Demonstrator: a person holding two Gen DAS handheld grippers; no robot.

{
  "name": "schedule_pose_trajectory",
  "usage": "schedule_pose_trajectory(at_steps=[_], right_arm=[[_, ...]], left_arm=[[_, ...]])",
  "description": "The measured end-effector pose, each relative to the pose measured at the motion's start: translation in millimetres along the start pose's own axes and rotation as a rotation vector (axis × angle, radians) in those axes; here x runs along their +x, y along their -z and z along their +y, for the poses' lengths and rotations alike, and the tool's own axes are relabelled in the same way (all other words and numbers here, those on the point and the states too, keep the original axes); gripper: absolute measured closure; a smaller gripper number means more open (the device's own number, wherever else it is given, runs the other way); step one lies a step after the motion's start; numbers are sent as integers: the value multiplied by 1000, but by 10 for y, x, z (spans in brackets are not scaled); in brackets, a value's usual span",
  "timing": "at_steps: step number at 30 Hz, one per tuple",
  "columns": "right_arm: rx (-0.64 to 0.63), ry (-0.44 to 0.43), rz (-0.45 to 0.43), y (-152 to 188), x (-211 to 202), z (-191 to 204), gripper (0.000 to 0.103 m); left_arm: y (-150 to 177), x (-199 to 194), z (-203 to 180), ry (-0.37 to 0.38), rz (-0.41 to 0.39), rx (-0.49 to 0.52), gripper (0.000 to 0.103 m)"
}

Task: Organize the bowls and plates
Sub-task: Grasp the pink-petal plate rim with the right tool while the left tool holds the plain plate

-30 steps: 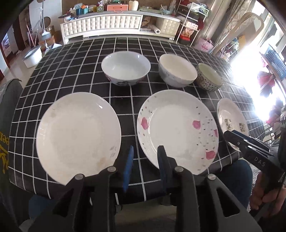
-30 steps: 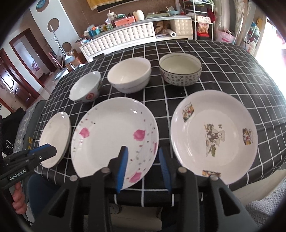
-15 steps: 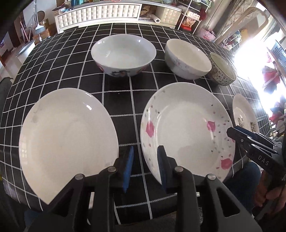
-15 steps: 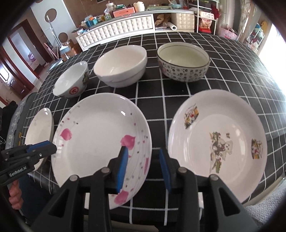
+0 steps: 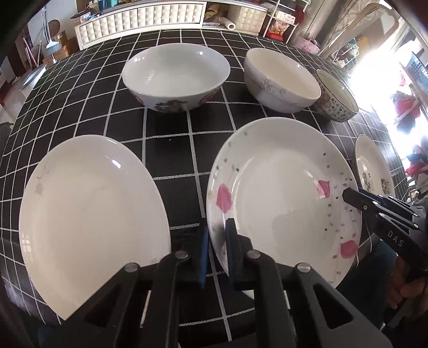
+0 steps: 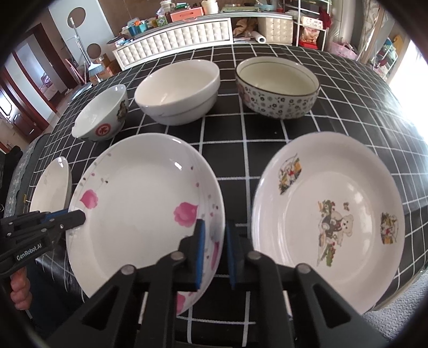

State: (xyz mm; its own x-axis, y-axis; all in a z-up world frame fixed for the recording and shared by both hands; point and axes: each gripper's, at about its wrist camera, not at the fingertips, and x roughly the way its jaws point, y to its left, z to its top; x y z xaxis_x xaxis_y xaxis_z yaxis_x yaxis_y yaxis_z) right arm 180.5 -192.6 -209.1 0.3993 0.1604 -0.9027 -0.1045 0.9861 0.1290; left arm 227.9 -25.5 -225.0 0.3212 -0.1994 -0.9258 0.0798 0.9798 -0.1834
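Note:
Three plates lie in a front row on the black checked tablecloth [image 5: 165,150]: a plain white plate [image 5: 88,214], a pink-flower plate [image 5: 281,192] and a cartoon plate [image 6: 329,214]. Three bowls stand behind: a red-marked bowl [image 5: 176,77], a plain white bowl [image 5: 281,80] and a dark-patterned bowl [image 6: 278,85]. My left gripper [image 5: 216,251] is open with its jaws straddling the left rim of the pink-flower plate [image 6: 144,208]. My right gripper [image 6: 215,254] is open and straddles the same plate's right rim.
A white tufted cabinet [image 6: 182,34] with clutter on top and shelving [image 5: 283,18] stand beyond the table's far edge. The table's near edge runs just under both grippers. Bright window glare fills the right side of the left wrist view.
Both grippers have moved forward and down towards the table. Their jaws now sit on either side of the pink-flower plate's rim, one at each side of the plate. The plates and bowls have not moved.

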Motion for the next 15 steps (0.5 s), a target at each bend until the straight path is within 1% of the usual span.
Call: schedule_pose_trajectory(at_steps=[4,8,15], right_arm=[[-5,24,-2,11,-38,23,87],[15,5,1,53,-94,-1,87],[-8,-1,-37,55,-274,124,87]], left_arm=[[24,-19,-55,-22,-9,24,93],[68,-80,-32,-15,-9,15,93],[166,-267,13,-23,-35,3,93]])
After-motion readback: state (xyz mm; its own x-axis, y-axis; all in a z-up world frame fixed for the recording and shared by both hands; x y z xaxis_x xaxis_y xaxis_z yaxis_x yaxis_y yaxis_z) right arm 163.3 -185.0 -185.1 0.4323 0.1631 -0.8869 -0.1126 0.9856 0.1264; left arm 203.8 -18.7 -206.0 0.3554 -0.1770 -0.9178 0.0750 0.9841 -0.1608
